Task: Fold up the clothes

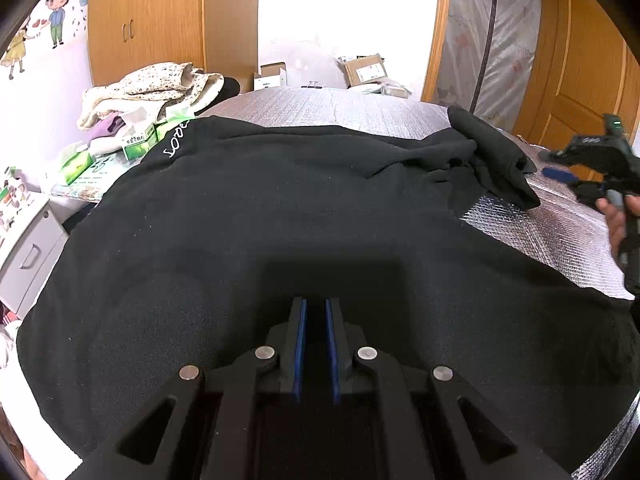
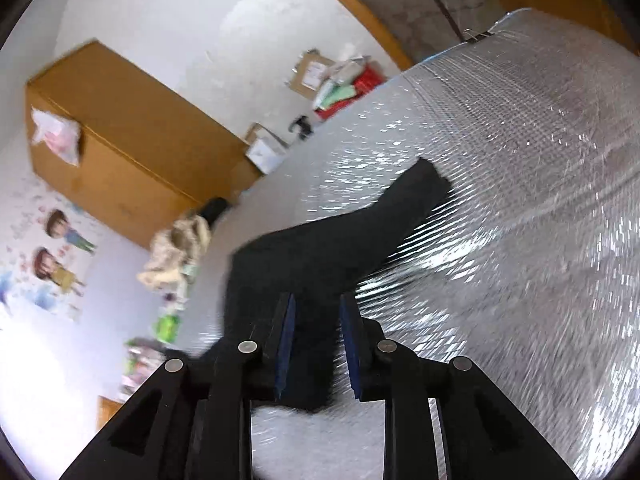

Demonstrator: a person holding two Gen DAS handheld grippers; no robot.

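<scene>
Garment: black sweatshirt (image 1: 248,216) is lying spread across the silver quilted mat (image 1: 552,240), covering most of it, so you are getting a flat base for the folds.
Lettering: white script (image 1: 176,142) is showing at the far left edge of the cloth, next to the green tissue packs (image 1: 138,144).
Sleeve: one black sleeve (image 1: 496,160) is lying bunched and creased at the far right, its cuff spilling onto bare mat; in the right wrist view this sleeve (image 2: 360,240) is running from between your jaws out to its cuff across the foil.
Why so: by my reading you are pinning the near body with one hand while the other is working the loose sleeve, so the cloth is not sliding.
Left tongs: your left gripper (image 1: 316,312) is sitting low over the near part of the sweatshirt with its blue pads standing only narrowly apart; black cloth fills the view around them, and I cannot tell whether they are pinching a fold.
Right tongs: your right gripper (image 2: 318,308) is standing about half open, released, with sleeve fabric lying between the jaws but neither pad visibly pressing on it.
Blur: the right view is smearing, so fine contact is hard to judge.
Stage: I judge the folding is barely beginning, since the sleeve is not yet laid in.
</scene>
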